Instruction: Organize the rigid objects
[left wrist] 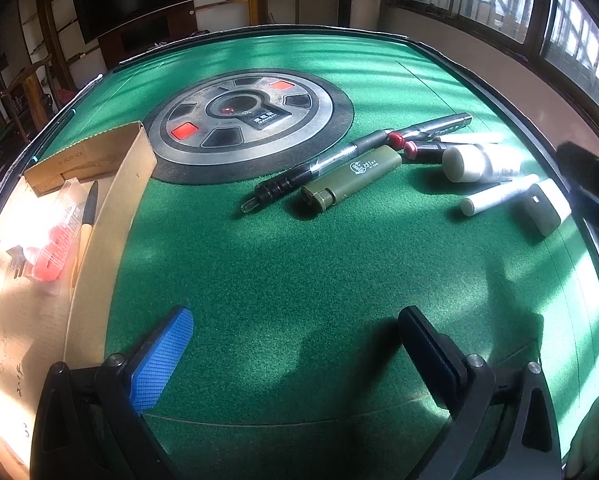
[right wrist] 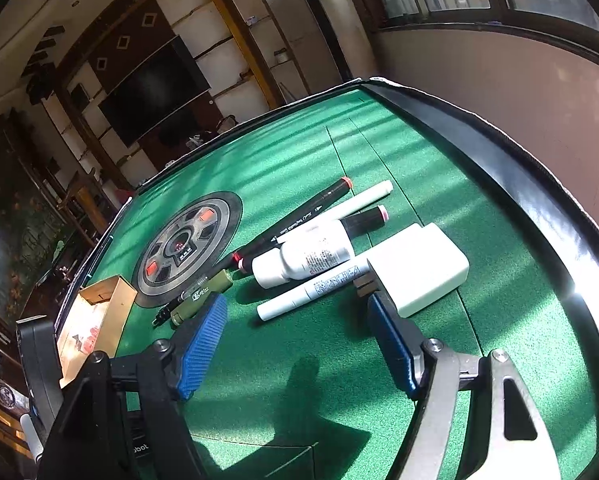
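Green felt table [left wrist: 299,264] carries the unsorted items near its right edge: two pens [left wrist: 307,172], one lighter [left wrist: 351,178], two markers [right wrist: 315,216], one bottle [right wrist: 303,258], two white sticks [right wrist: 315,290], one charger [right wrist: 419,268]. Box [left wrist: 111,200] at the left edge holds a few pieces. Left gripper [left wrist: 295,344] and right gripper [right wrist: 299,340]: jaws released, empty. Most sorting remains.

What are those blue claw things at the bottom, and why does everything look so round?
Each is a hand-held gripper, a two-finger tool a person carries. A wide-angle camera on each one bends the picture. One view looks along the left hand-held gripper, the other along the right hand-held gripper. Both are open and hold nothing. On the green felt table lie an olive-green lighter, a black pen, a white plastic bottle, a white marker and a white charger block. At the left stands an open brown cardboard box.
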`<action>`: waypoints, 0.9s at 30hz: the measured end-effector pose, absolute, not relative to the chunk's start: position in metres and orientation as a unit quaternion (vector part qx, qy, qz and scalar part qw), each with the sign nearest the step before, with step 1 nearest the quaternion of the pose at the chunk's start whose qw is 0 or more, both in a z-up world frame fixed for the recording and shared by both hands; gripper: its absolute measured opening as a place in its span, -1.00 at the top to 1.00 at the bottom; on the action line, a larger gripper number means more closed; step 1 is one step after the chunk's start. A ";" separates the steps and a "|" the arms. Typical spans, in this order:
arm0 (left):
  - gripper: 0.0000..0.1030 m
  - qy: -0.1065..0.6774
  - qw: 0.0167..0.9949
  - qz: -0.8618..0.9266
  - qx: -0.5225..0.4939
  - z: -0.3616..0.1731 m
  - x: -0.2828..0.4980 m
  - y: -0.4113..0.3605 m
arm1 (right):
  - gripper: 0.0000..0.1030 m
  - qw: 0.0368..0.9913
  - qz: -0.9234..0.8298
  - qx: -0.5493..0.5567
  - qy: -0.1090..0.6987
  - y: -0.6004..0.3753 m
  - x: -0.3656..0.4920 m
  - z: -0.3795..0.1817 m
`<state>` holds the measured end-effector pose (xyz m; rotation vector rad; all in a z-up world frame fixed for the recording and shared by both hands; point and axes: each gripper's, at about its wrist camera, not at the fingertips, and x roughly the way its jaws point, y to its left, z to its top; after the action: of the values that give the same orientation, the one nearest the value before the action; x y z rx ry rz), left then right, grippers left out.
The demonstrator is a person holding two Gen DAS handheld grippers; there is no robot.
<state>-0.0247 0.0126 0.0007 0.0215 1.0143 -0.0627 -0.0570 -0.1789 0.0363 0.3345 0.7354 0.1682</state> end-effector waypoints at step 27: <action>-0.81 0.293 0.952 -0.082 -0.037 0.093 -0.121 0.074 | 0.00 0.841 0.249 0.040 0.478 -0.122 -0.021 0.021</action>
<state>-0.1211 0.0736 0.0934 -0.0759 0.5948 -0.1673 -0.0211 -0.1220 0.0209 0.0842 1.0106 0.5270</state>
